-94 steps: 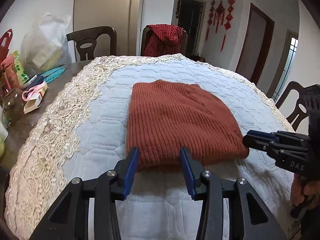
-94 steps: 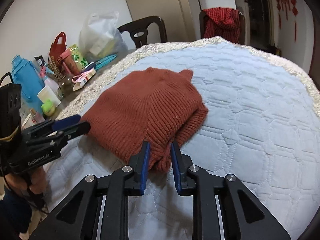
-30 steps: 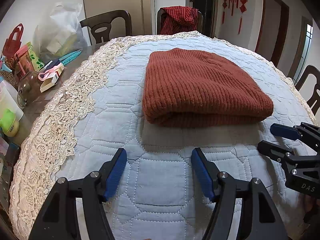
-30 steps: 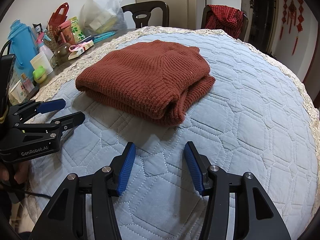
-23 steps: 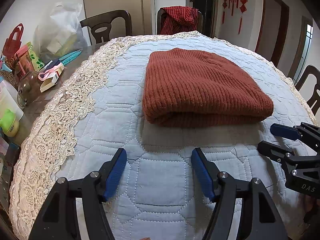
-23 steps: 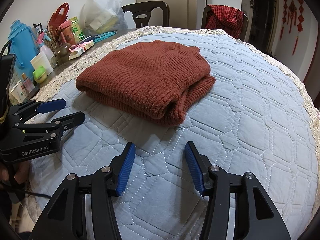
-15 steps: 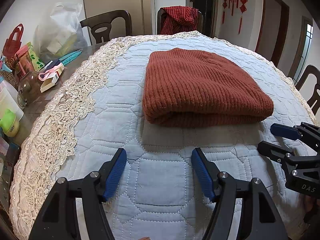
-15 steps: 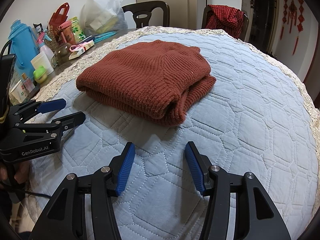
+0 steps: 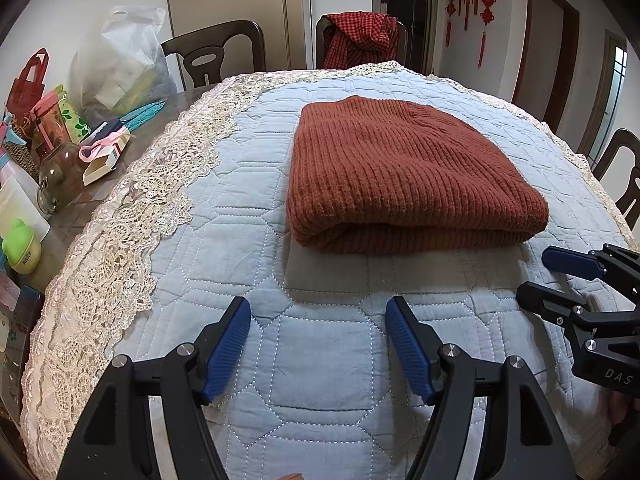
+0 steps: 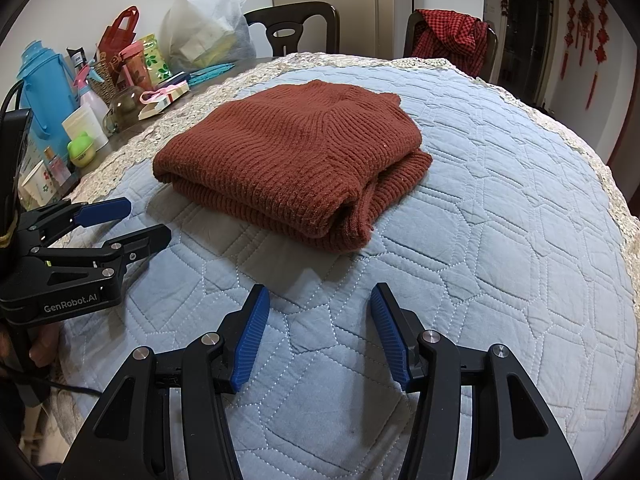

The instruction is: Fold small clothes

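Observation:
A rust-red ribbed sweater lies folded into a thick rectangle on the pale blue quilted cloth, its folded edge towards me. My left gripper hovers over the bare quilt a little short of that edge; its jaws are opening and nothing is between them. It also shows at the left of the right wrist view as the left gripper. My right gripper stands open over the quilt near the sweater's right corner, empty, and appears in the left wrist view as the right gripper.
The quilt's lace border runs down the left. Beyond it the wooden table holds a blue thermos, cups, a glass jar, bags and a white plastic bag. Dark chairs stand at the far side, one draped with a red checked garment.
About three seconds ago both grippers were closed on the sweater's near edge; they have since let go and drawn back towards me. Over the last second nothing has visibly moved.

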